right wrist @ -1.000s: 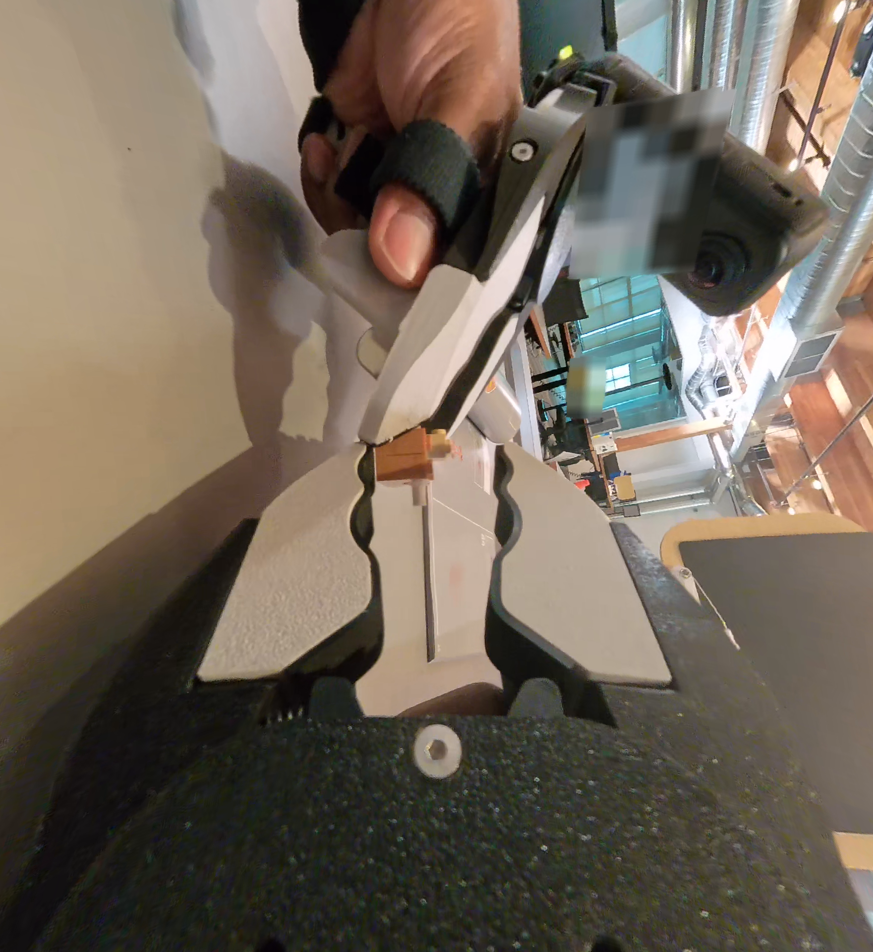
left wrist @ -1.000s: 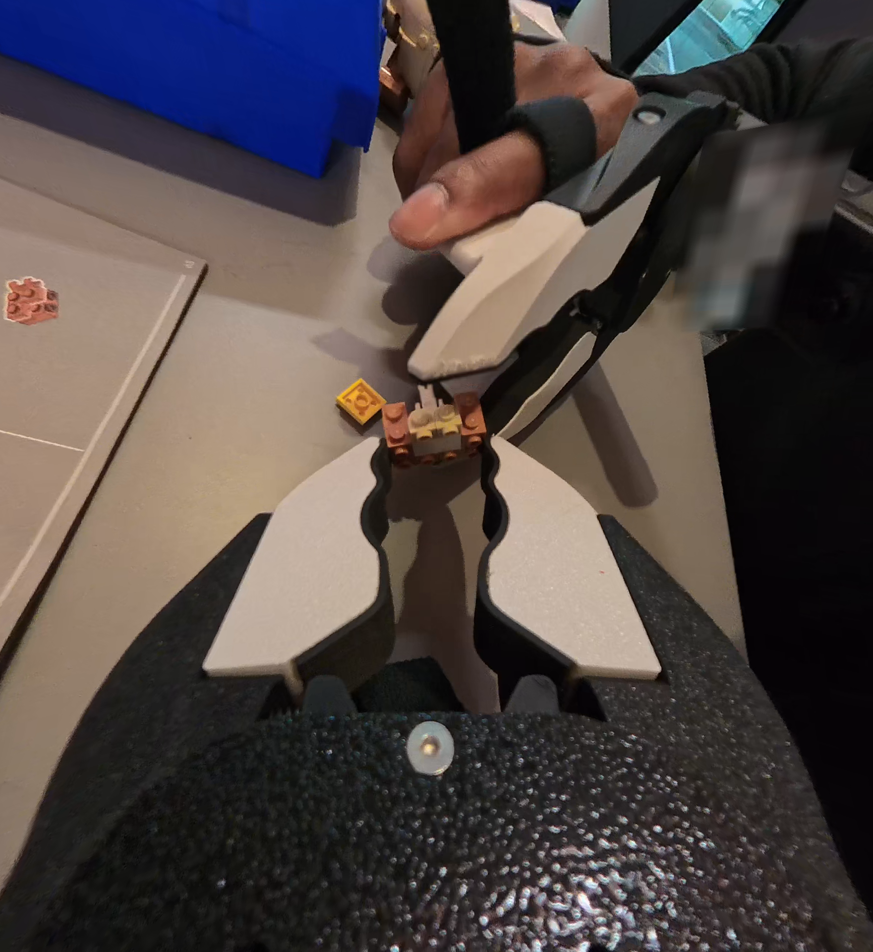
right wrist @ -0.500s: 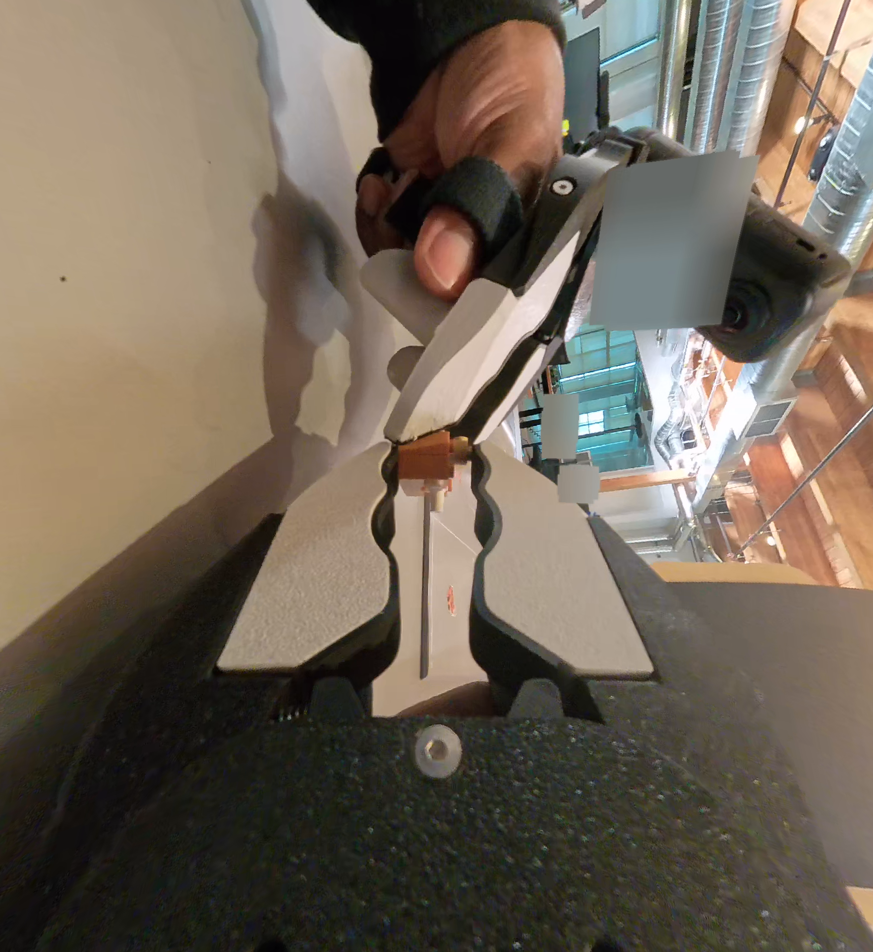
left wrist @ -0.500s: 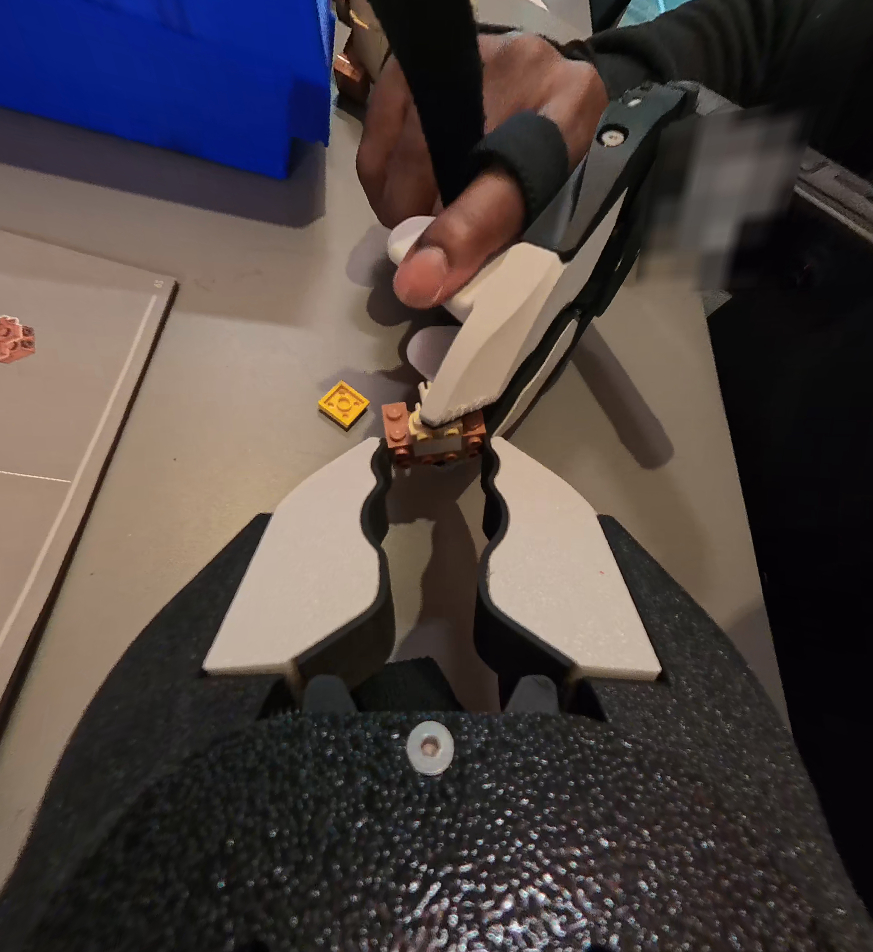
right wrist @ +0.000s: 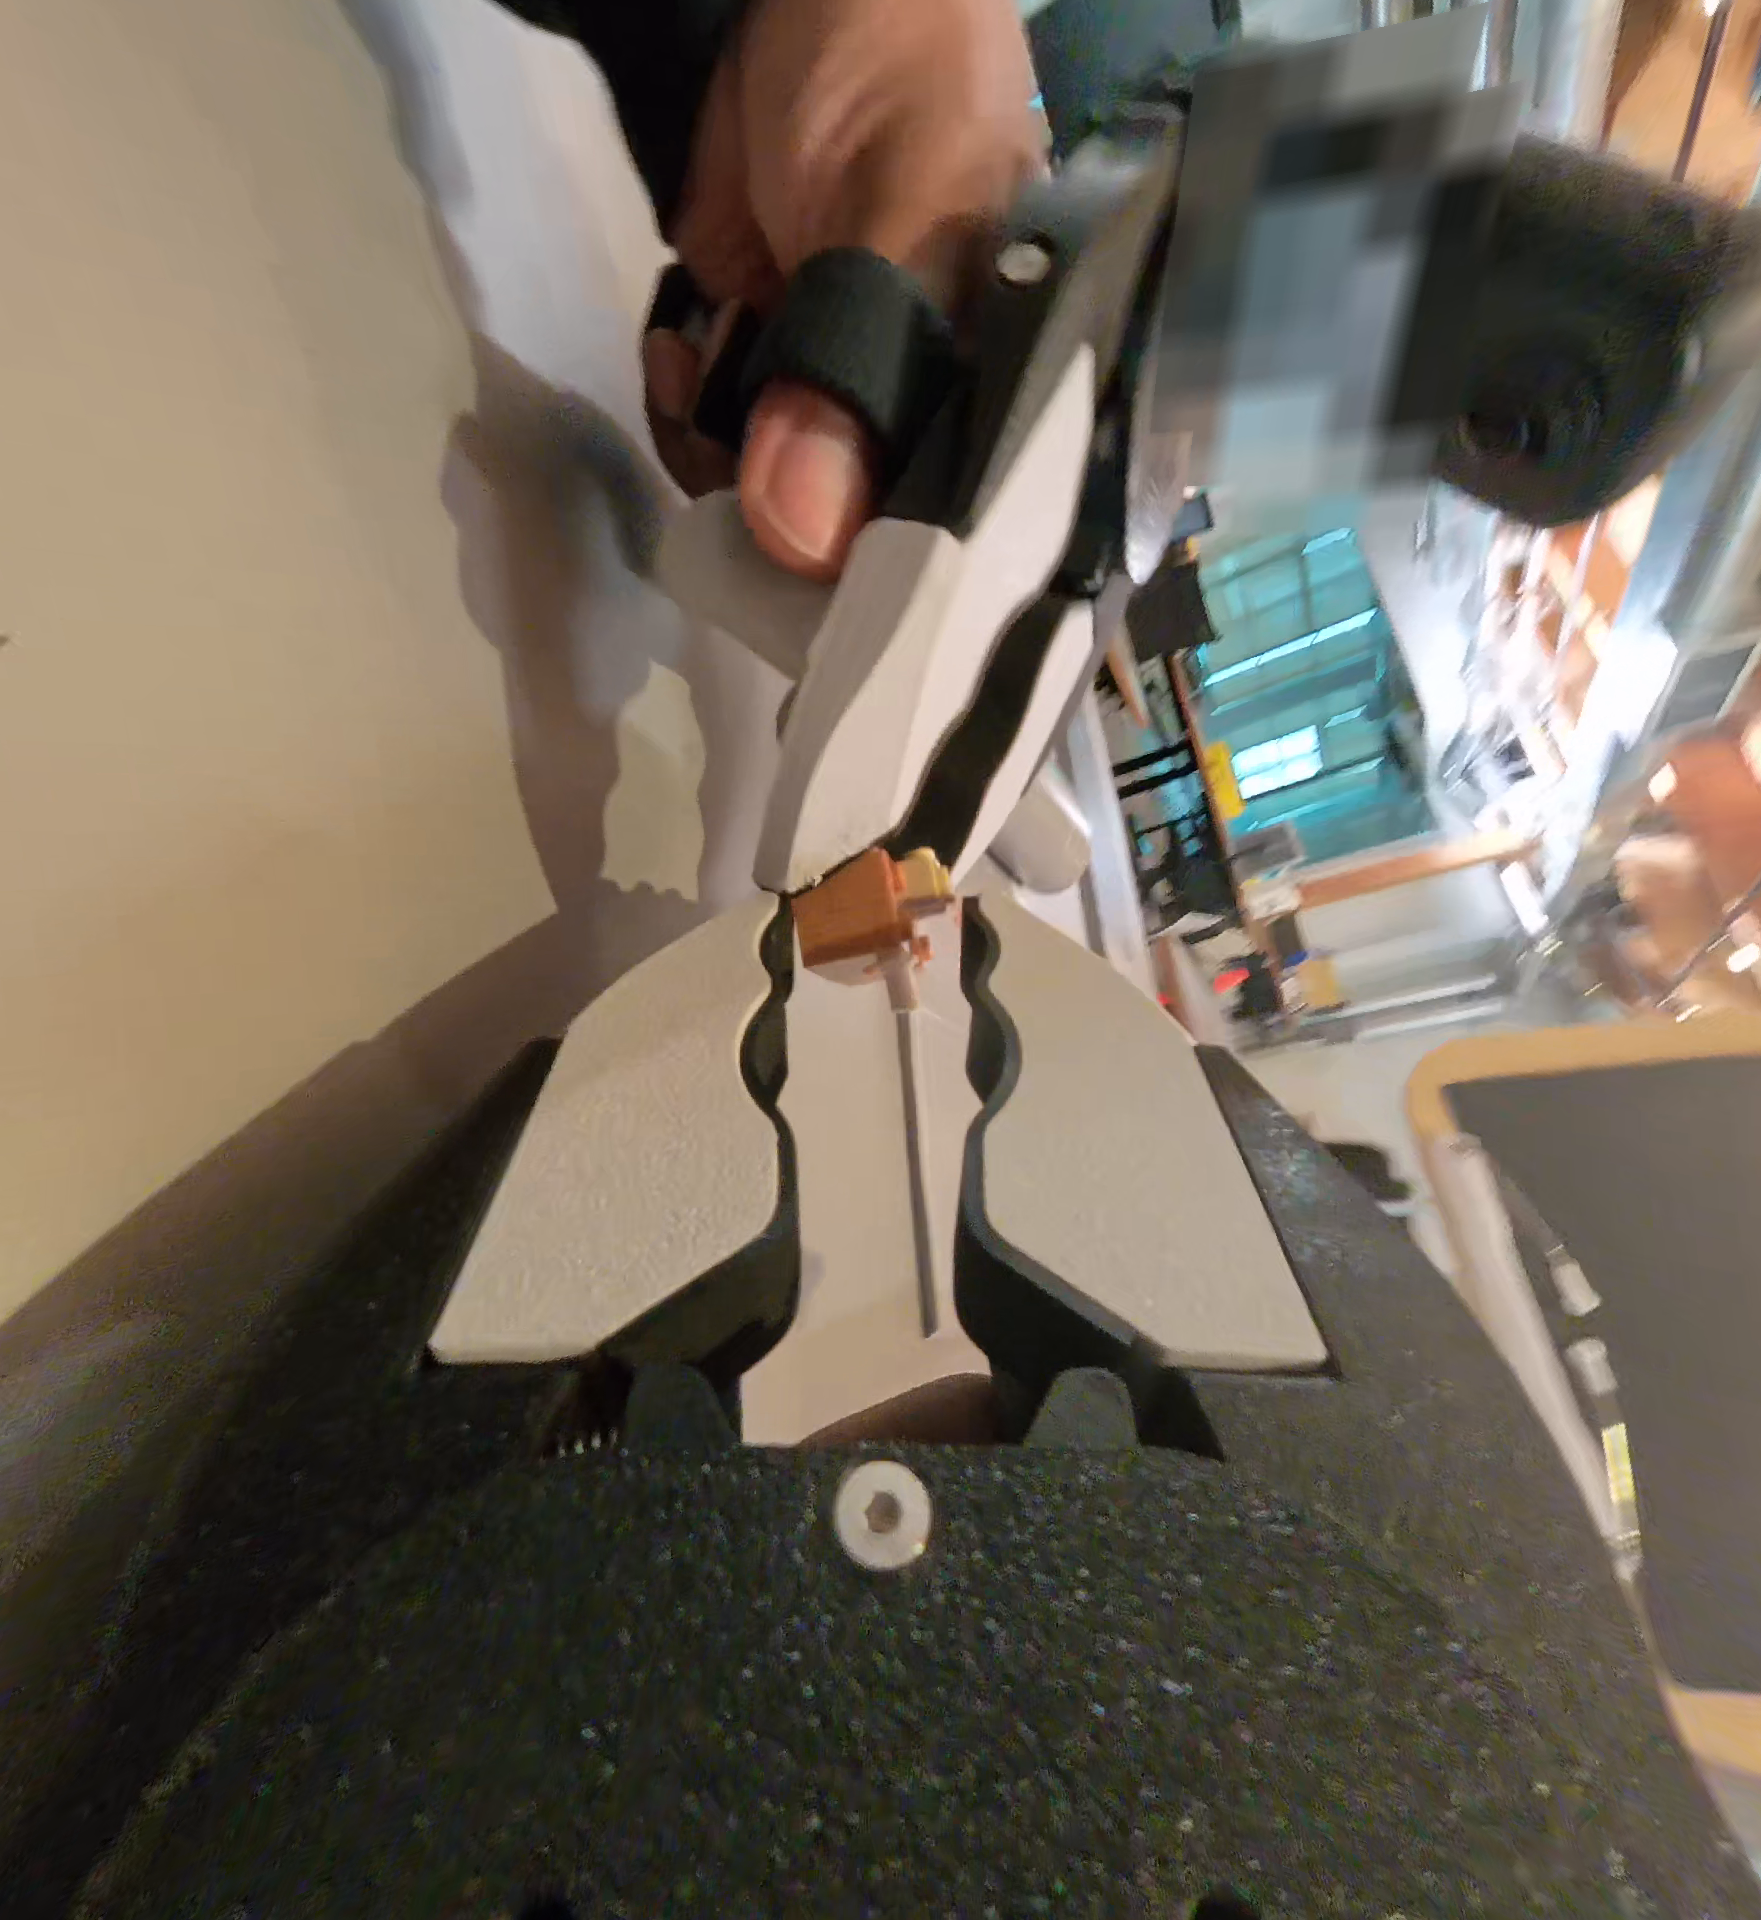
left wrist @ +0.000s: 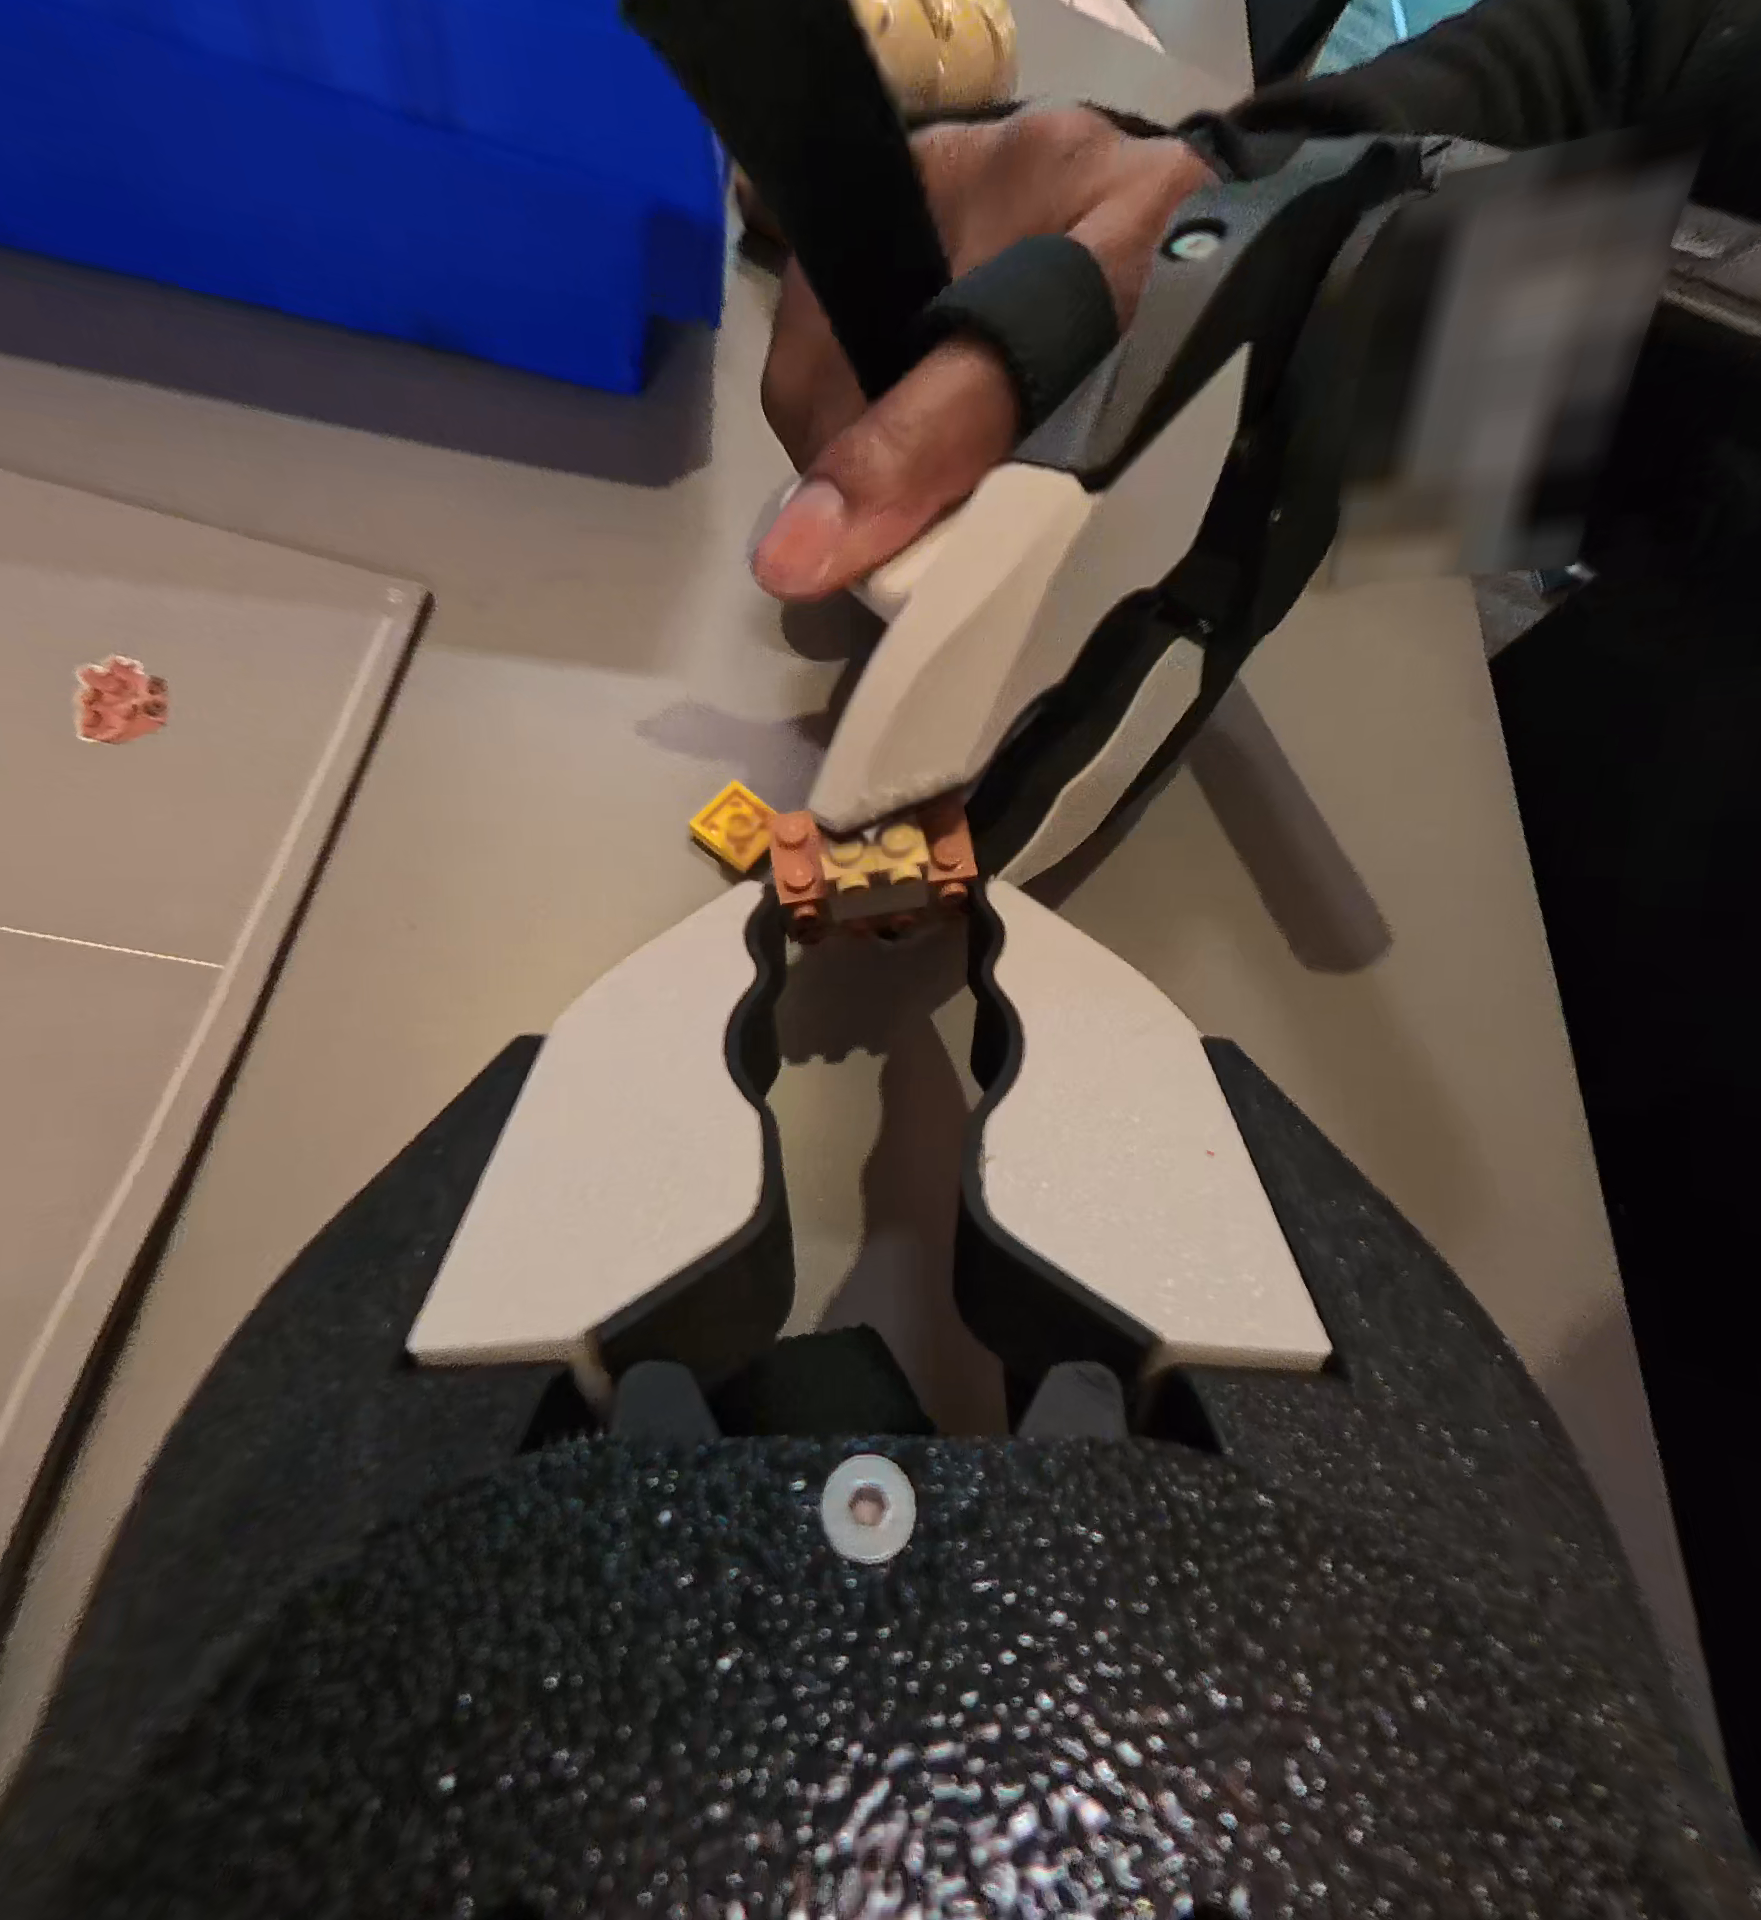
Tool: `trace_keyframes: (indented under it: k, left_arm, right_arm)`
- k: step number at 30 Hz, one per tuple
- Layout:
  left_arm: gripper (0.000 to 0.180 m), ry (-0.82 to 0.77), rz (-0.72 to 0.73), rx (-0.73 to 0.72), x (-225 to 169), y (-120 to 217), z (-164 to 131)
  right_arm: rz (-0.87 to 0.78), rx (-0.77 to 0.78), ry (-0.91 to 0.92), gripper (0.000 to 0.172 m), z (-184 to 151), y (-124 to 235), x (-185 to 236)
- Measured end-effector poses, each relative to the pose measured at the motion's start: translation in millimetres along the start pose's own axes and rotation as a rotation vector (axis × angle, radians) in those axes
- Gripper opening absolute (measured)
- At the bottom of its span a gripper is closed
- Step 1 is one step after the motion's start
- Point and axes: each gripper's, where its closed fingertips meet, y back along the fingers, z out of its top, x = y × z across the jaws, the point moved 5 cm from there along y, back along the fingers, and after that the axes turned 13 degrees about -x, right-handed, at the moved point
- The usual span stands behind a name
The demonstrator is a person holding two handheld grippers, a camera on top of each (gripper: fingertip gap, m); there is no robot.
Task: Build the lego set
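My left gripper (left wrist: 874,920) is shut on a small brick assembly (left wrist: 871,868) of brown, tan and grey bricks and holds it just above the table. The right gripper (left wrist: 959,831) comes in from the upper right, with one fingertip (left wrist: 886,805) on the tan studs. In the right wrist view the assembly (right wrist: 845,920) stands between my right gripper's (right wrist: 871,920) pads with thin gaps on both sides, so that gripper is open. The left gripper (right wrist: 876,862) holds the assembly from above there. A hand grips each tool.
A yellow square tile (left wrist: 736,826) lies on the table just left of the assembly. A reddish-brown brick piece (left wrist: 120,703) lies on a grey mat (left wrist: 128,935) at the left. A blue bin (left wrist: 336,156) stands at the back left. A black-topped table (right wrist: 1634,1351) shows at the right. The tips of both grippers are at nearly the same place.
My right gripper's jaws narrowed around the assembly and pressed on it half a second ago, then eased apart slightly. The left gripper has kept its hold on the assembly.
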Motion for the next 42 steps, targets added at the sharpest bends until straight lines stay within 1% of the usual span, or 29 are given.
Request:
trace_keyframes:
  k: [3,4,8,11,17,24,27,31,42]
  left_arm:
    - [0.033,-0.007,0.017,-0.045,5,1,0]
    - [0.033,-0.014,0.022,-0.063,6,1,1]
    - [0.033,-0.086,0.058,-0.058,9,5,-3]
    - [0.033,-0.129,0.086,-0.025,12,8,-10]
    - [0.033,-0.202,0.088,-0.021,11,15,-13]
    - [0.033,-0.258,0.102,0.056,12,15,-22]
    - [0.033,-0.263,0.109,0.093,12,14,-26]
    - [0.034,-0.256,0.1,0.123,13,13,-29]
    - [0.033,-0.227,0.091,0.132,14,13,-30]
  right_arm:
    - [0.01,0.015,-0.215,0.037,-6,1,-7]
    - [0.014,0.01,-0.272,0.037,-7,2,-9]
    - [0.047,-0.022,-0.458,0.039,-7,5,-11]
    - [0.061,-0.039,-0.546,0.039,-6,7,-12]
    - [0.039,-0.076,-0.706,0.036,-7,13,-22]
    - [-0.016,-0.189,-0.918,0.03,-14,22,-42]
    - [-0.032,-0.212,-0.958,0.028,-16,24,-46]
    - [-0.039,-0.222,-0.952,0.027,-16,25,-46]
    - [-0.064,-0.204,-1.012,0.024,-23,25,-50]
